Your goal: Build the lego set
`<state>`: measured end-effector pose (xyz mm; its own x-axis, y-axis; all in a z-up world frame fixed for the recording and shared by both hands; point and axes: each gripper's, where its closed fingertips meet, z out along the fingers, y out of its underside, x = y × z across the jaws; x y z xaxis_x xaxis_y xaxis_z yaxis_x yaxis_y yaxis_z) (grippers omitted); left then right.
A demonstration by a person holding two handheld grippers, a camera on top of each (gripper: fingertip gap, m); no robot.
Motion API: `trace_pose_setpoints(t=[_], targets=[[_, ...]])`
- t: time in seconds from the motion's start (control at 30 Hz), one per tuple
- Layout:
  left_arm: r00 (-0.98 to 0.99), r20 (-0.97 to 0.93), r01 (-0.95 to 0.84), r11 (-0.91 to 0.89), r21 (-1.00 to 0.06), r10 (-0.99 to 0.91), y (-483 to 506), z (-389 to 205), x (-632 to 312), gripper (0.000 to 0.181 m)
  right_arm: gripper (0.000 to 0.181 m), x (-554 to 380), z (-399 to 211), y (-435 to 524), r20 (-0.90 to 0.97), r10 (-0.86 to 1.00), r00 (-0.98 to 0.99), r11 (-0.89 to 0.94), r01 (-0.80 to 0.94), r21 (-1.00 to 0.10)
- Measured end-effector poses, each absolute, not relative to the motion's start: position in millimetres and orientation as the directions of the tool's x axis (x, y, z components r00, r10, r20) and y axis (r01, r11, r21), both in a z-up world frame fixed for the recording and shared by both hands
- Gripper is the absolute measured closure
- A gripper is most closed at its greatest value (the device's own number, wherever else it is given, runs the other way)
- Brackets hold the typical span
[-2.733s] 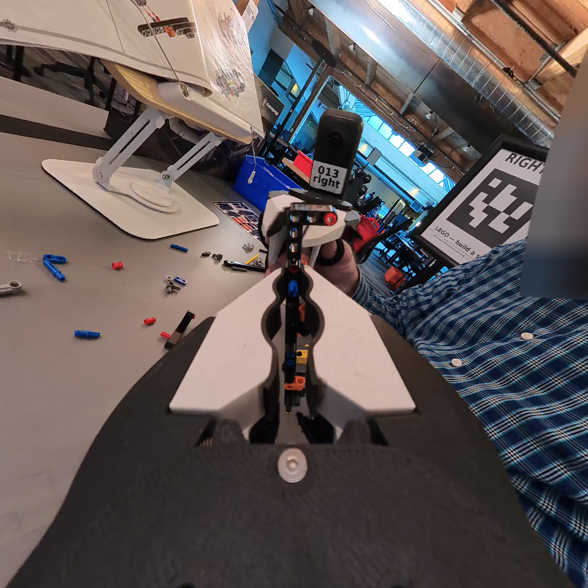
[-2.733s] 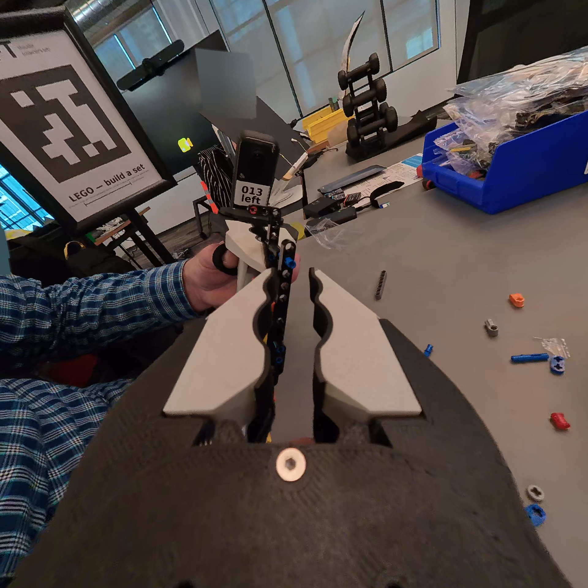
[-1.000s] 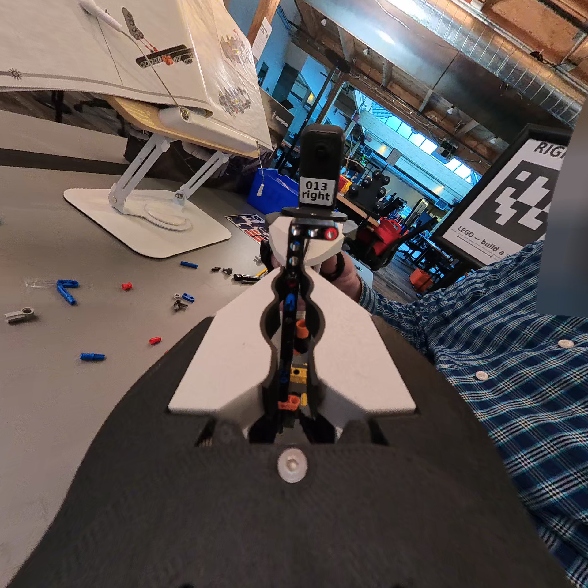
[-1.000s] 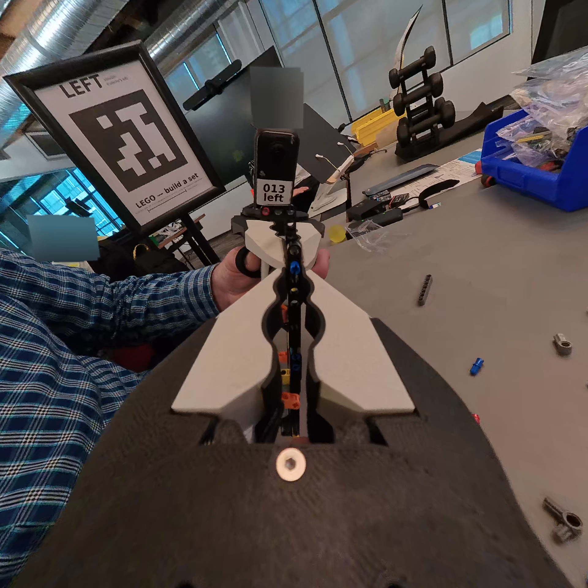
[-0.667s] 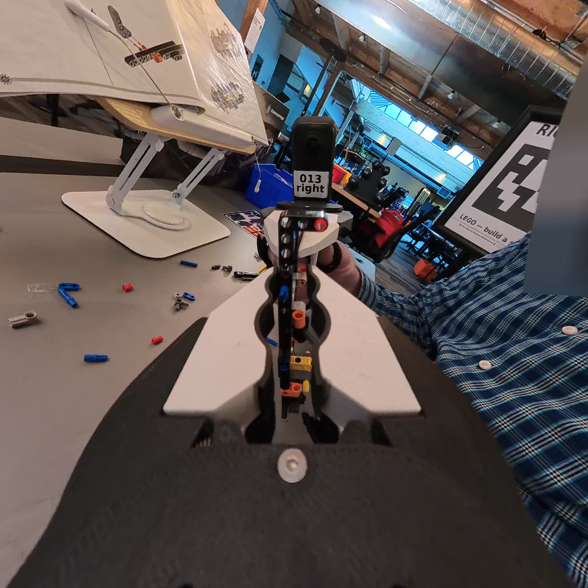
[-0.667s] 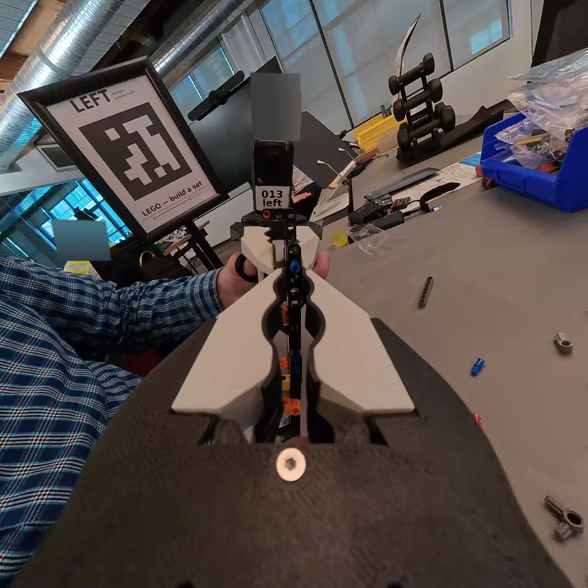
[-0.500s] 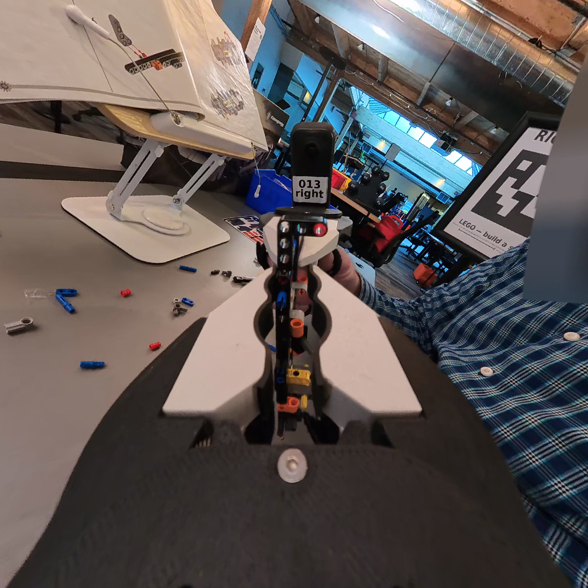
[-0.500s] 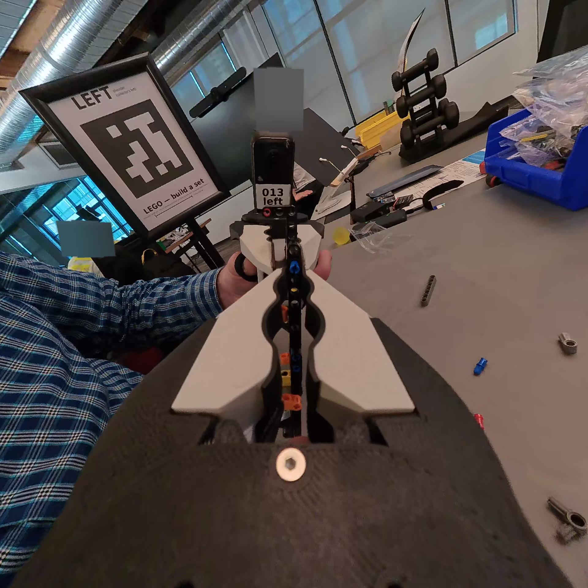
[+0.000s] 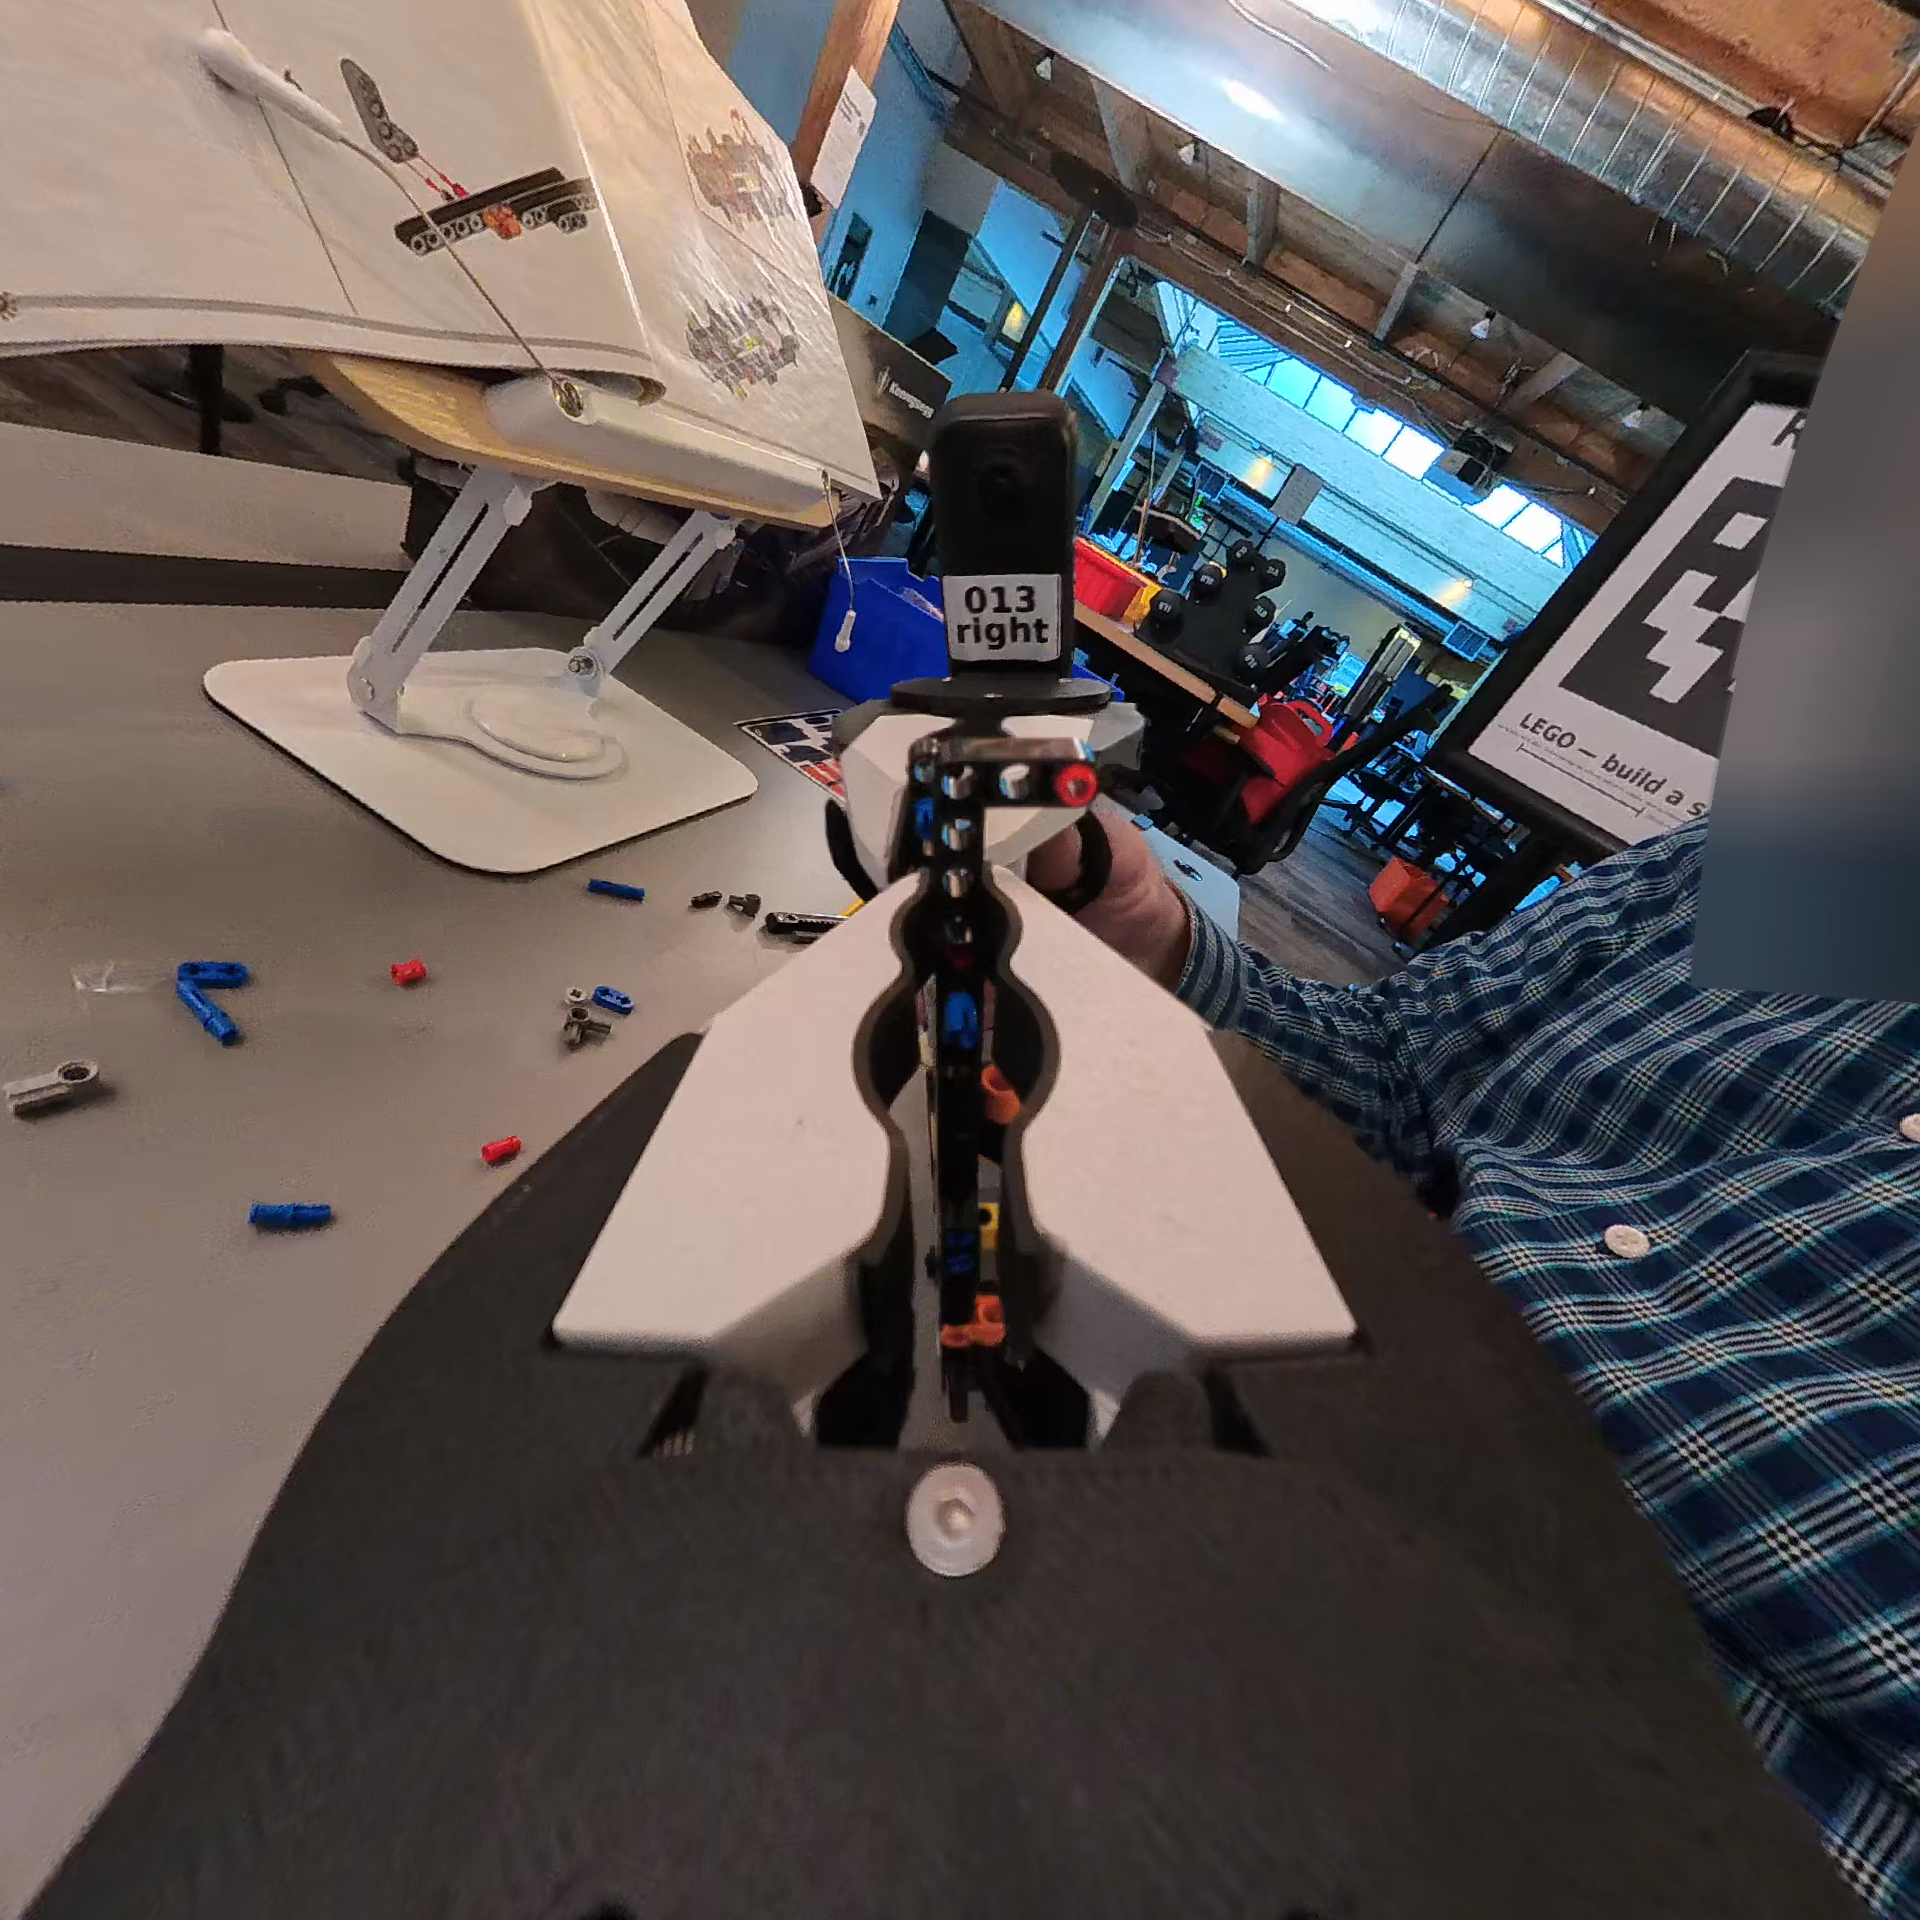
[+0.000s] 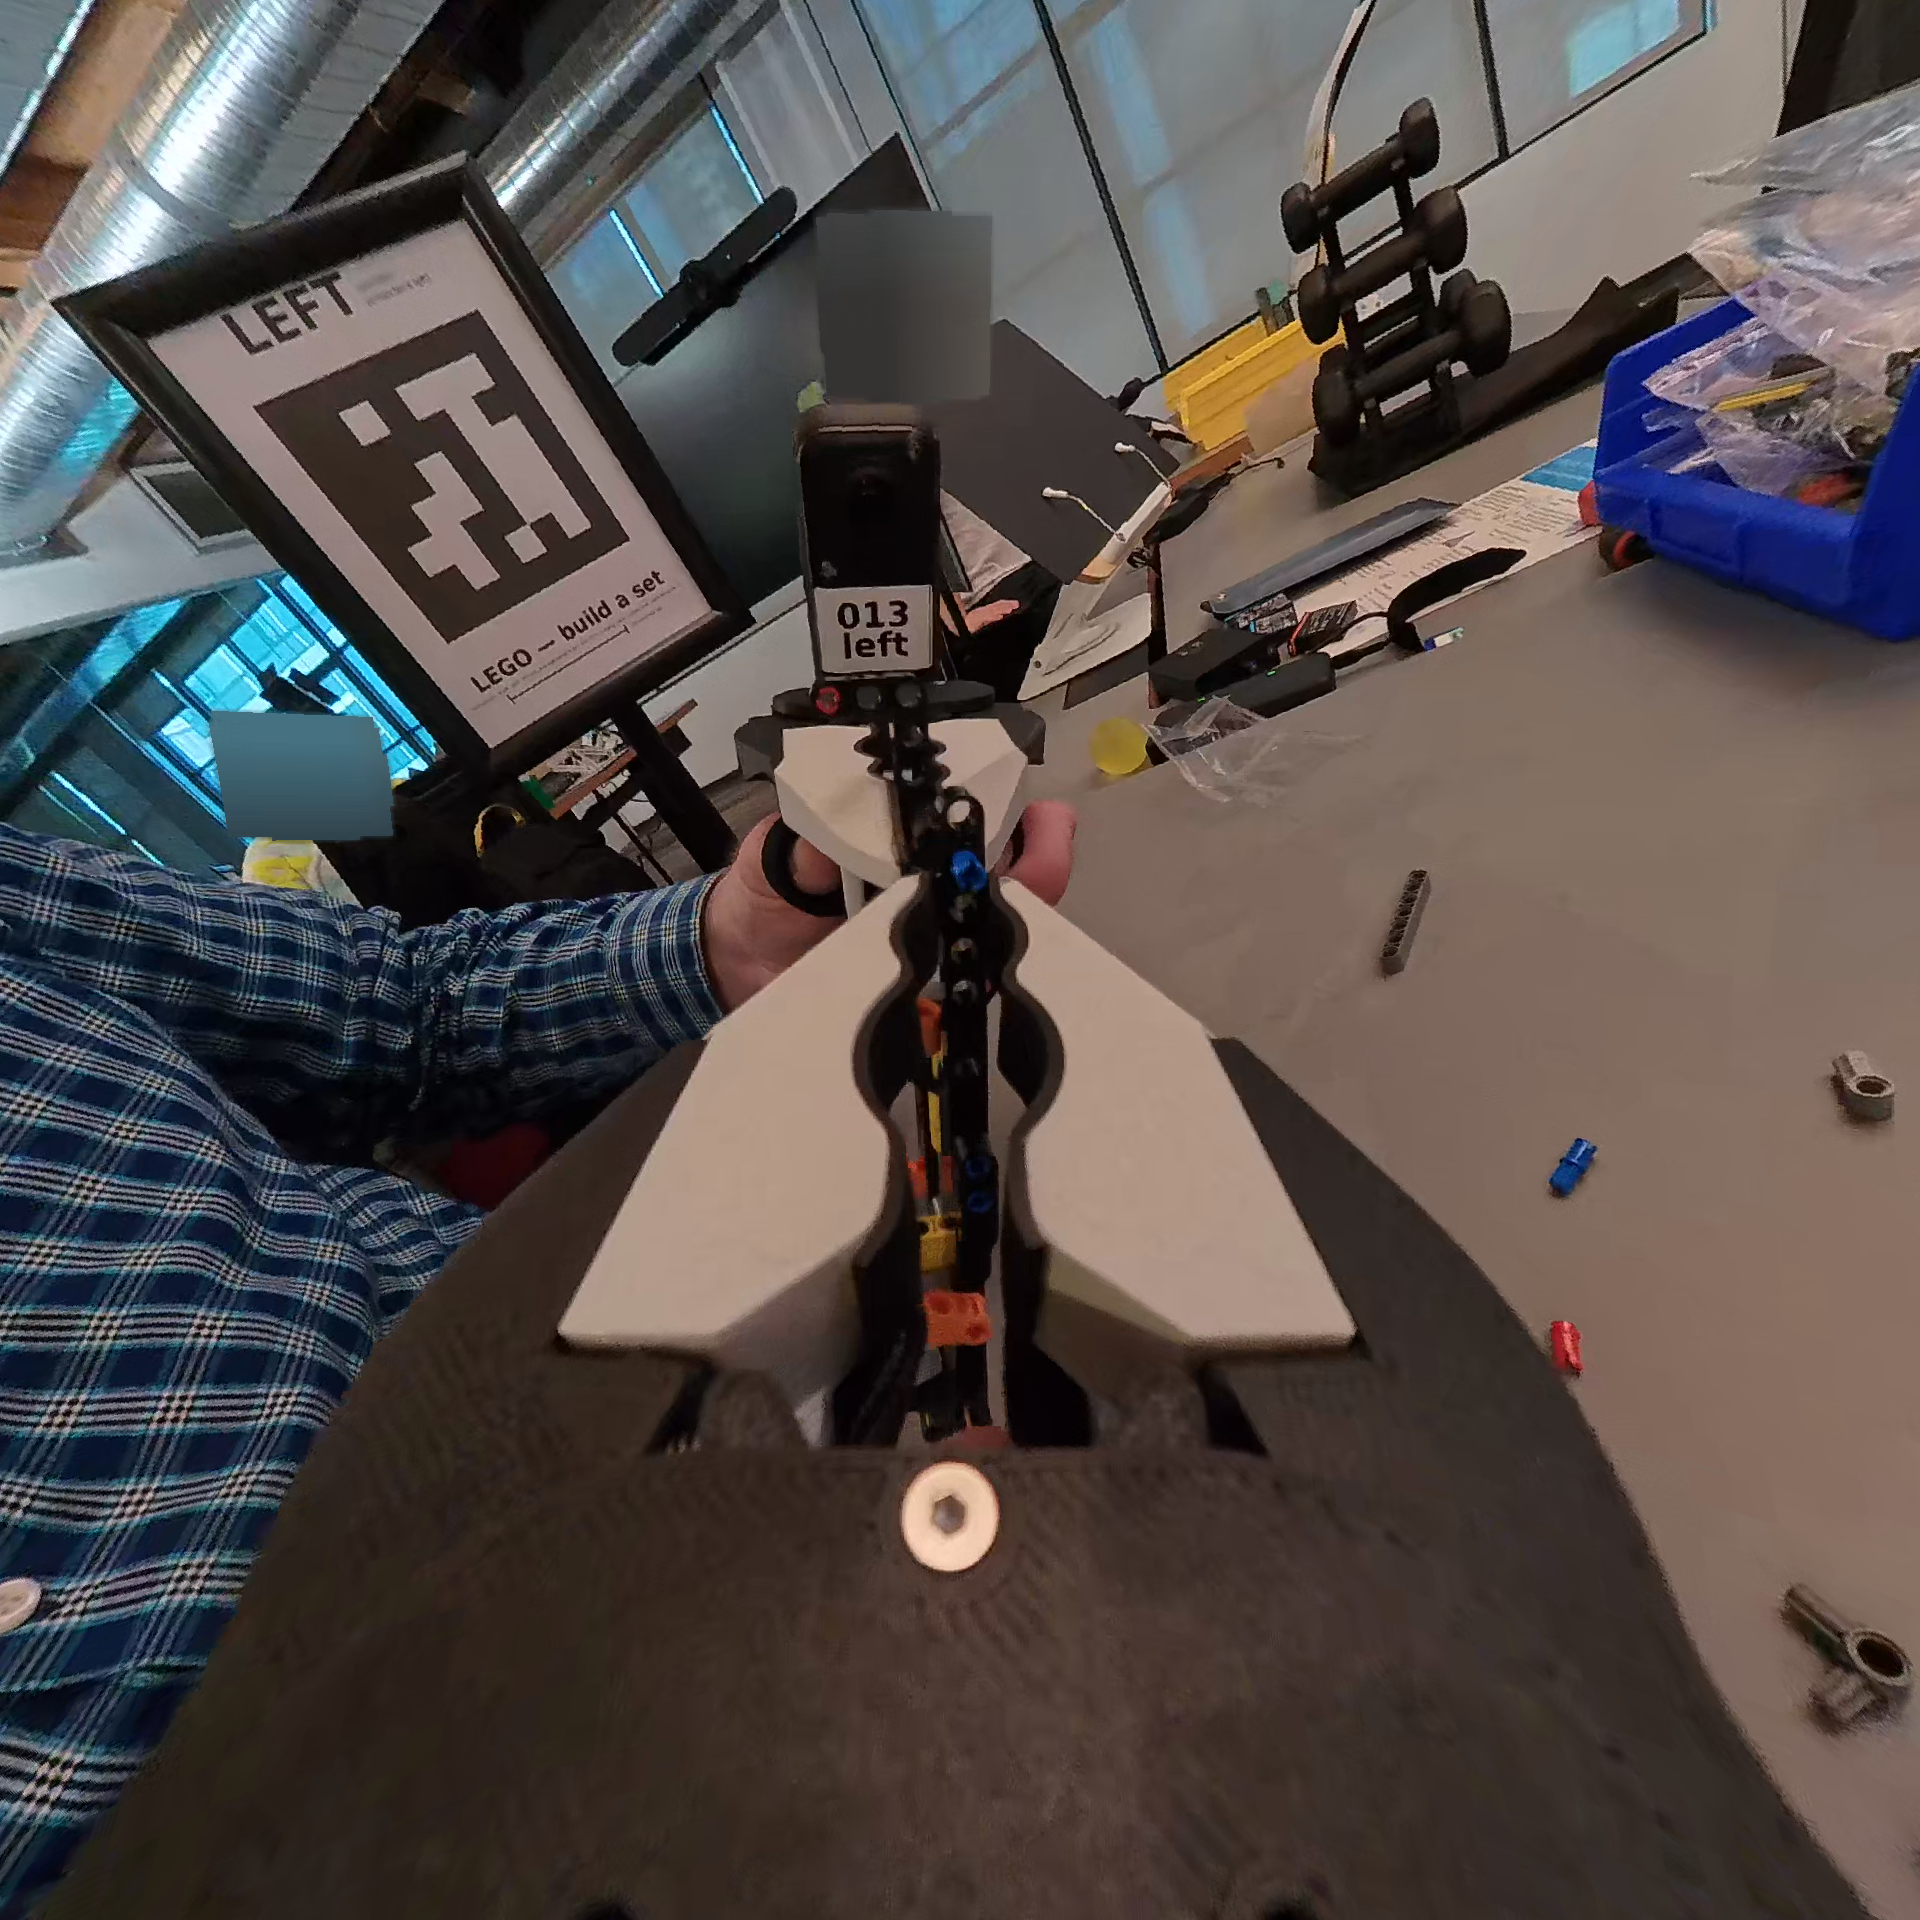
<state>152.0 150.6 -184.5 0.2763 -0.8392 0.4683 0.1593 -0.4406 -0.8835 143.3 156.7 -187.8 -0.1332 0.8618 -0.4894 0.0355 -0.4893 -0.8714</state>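
Observation:
A long black Lego beam assembly (image 9: 956, 1143) with blue, orange, yellow and red pieces is held in the air between both grippers, which face each other. My left gripper (image 9: 954, 904) is shut on one end of it. My right gripper (image 10: 956, 894) is shut on the other end of the same assembly (image 10: 966, 1039). The right gripper also shows in the left wrist view (image 9: 987, 790), held by a hand. The left gripper shows in the right wrist view (image 10: 883, 769). The beam's L-shaped end with a red pin (image 9: 1070, 787) sticks out past my left fingertips.
An instruction booklet (image 9: 416, 208) sits on a white stand (image 9: 468, 769) at the back of the grey table. Loose pieces lie about: blue pin (image 9: 291, 1212), red pin (image 9: 500, 1148), black beam (image 10: 1405, 922), grey connector (image 10: 1865, 1098). A blue bin (image 10: 1766, 520) holds bags. Plaid sleeves flank both grippers.
The right gripper, open 2.7 s ago, has closed on the assembly. The left gripper loosened briefly about half a second ago and is closed on it again. Both grippers rose slightly.

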Motion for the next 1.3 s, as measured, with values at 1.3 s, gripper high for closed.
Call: trace_pose_setpoints(t=[1.3], targets=[[0.185,0.519,0.25,-0.471,-0.846,-0.834,149.5,-178.5,146.9,0.176,0.176,141.6,-188.1,152.8,-0.462,0.88,-0.112,-0.459,0.051,-0.887]])
